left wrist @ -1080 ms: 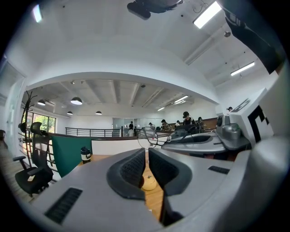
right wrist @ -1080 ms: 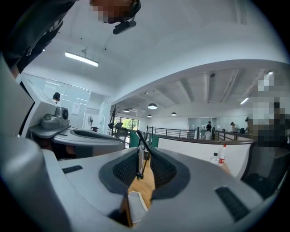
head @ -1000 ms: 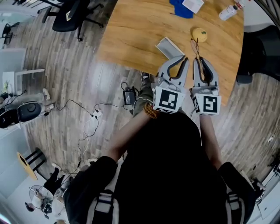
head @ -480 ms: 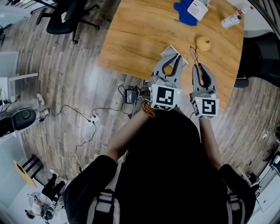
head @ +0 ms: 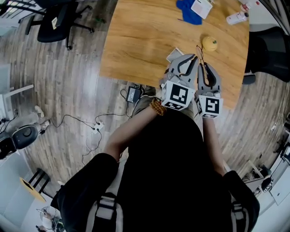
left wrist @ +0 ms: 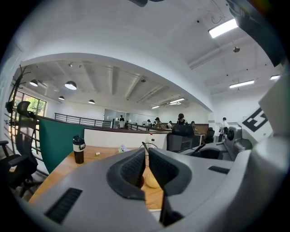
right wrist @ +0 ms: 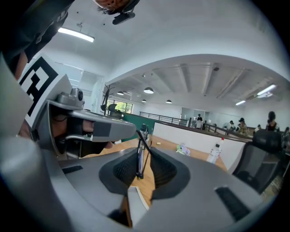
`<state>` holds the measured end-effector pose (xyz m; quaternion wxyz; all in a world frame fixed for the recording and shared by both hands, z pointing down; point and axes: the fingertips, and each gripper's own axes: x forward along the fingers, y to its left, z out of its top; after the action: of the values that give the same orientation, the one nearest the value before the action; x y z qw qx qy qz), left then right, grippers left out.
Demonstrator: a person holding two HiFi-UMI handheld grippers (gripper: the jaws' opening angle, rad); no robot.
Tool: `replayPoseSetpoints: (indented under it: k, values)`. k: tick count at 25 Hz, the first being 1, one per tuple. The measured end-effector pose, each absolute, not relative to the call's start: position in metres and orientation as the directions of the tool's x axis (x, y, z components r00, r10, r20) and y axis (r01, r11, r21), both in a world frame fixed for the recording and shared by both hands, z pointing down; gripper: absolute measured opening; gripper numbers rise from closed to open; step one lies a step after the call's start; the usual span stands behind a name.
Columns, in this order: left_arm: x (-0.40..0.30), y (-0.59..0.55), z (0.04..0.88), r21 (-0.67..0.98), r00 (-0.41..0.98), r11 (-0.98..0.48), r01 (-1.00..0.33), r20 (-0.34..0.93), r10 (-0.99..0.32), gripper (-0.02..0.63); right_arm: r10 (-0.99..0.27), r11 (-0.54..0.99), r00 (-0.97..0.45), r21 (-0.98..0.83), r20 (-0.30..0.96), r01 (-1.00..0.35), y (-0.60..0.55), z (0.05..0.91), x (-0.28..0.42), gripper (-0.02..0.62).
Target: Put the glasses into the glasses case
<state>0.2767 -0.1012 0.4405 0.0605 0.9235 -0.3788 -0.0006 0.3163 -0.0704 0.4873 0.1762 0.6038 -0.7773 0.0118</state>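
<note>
Wooden surface (head: 136, 41): right hand-held gripper (head: 202, 64), pinching thin black-framed glasses (head: 199, 50), moved fwd; left hand-held gripper (head: 192, 58), pressed together, beside pale rectangular case (head: 174, 55). Insertion likely next.

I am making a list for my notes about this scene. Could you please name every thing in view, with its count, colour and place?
table: one, light wood, upper middle of the head view
glasses: one pair, thin dark frame, between the right gripper's fingers
glasses case: one, pale grey, on the table by the left gripper
round thing: one, yellow, on the table beyond the glasses
cloth: one, blue, at the table's far edge
card: one, white, on the cloth
bottle: one, white, far right of the table
flask: one, dark, upright on the table
office chair: one, black, on the floor
power adapter: one, black, on the floor
bracelet: one, brown beads, left wrist
left gripper: one, grey, fingers nearly together, empty
right gripper: one, grey, holding the glasses
</note>
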Motion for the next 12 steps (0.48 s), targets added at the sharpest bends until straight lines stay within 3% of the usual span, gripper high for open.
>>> replayPoseSetpoints:
  k: [6,12]
  values:
    - [0.287,-0.110,0.452,0.137,0.729,-0.718,-0.683,0.071,-0.680,0.040,-0.923,0.272,-0.196,0.202,0.333,-0.941,-0.079,0.515,0.326,0.069]
    - [0.261,-0.135,0.468,0.154,0.662,-0.644,-0.749,0.122,-0.740,0.040,-0.880,0.339,-0.222,0.228,0.421,-0.913,-0.086,0.556,0.331,0.069]
